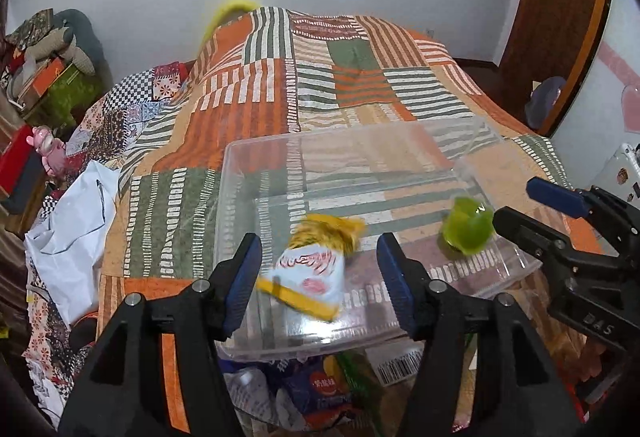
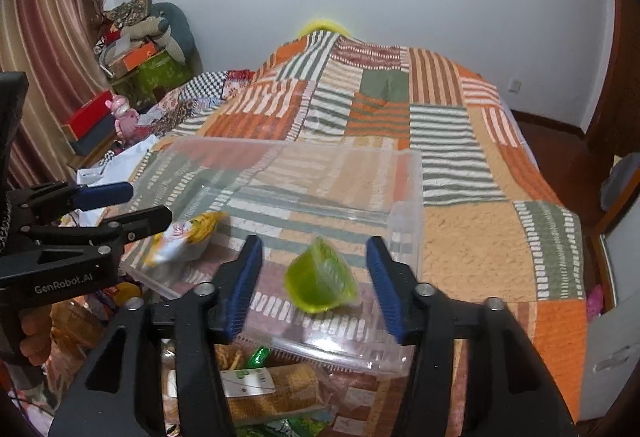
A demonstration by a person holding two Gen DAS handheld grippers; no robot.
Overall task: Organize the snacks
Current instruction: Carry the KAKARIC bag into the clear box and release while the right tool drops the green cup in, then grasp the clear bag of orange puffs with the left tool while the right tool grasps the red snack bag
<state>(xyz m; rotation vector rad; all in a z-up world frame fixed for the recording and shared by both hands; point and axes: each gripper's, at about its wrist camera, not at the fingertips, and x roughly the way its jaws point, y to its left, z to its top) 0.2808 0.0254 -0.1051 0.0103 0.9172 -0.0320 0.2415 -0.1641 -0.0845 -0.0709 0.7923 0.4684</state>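
A clear plastic bin (image 1: 248, 173) (image 2: 404, 205) stands on the patchwork bed. A white and yellow snack packet (image 1: 312, 269) appears blurred inside the bin, between and just beyond my left gripper's (image 1: 320, 277) open fingers, touching neither. It also shows in the right wrist view (image 2: 188, 237). A green jelly cup (image 2: 320, 277) (image 1: 468, 225), also blurred, is inside the bin between my right gripper's (image 2: 316, 285) open fingers, apart from both. The right gripper shows from the side in the left wrist view (image 1: 516, 205); the left one in the right wrist view (image 2: 140, 203).
Several loose snack packets (image 1: 320, 389) (image 2: 256, 385) lie heaped on the bed in front of the bin. A white bag (image 1: 76, 221) lies left of the bin. Boxes and a pink toy (image 2: 120, 113) crowd the left bedside. A wooden door (image 1: 560, 17) is at right.
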